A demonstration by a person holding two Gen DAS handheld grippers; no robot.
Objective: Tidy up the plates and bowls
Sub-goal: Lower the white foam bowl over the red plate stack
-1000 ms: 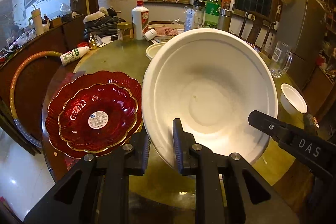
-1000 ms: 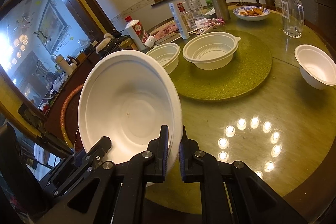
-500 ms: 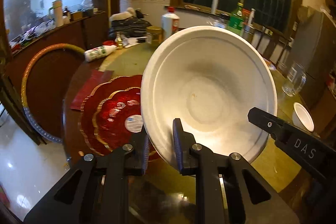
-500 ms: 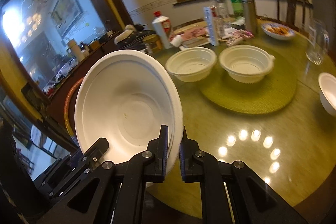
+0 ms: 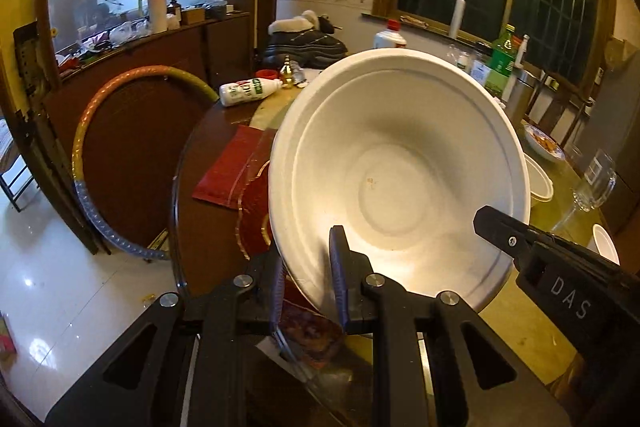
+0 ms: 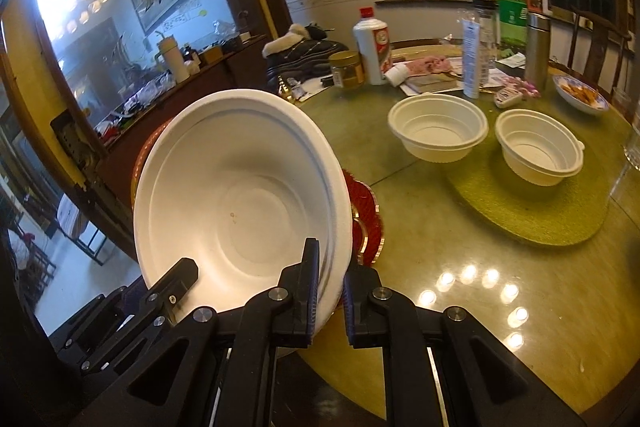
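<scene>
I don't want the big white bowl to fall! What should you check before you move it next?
1. Left gripper clamped on the big white bowl rim: ok.
2. Right gripper clamped on the rim too: ok.
3. Bowl level: not ok, it is tilted steeply.
4. Bowl has nothing inside to spill: ok, only a tiny speck.
5. Bowl clear of the red plates under it: cannot tell.
6. Two smaller white bowls out of the way: ok, they sit apart across the table.
</scene>
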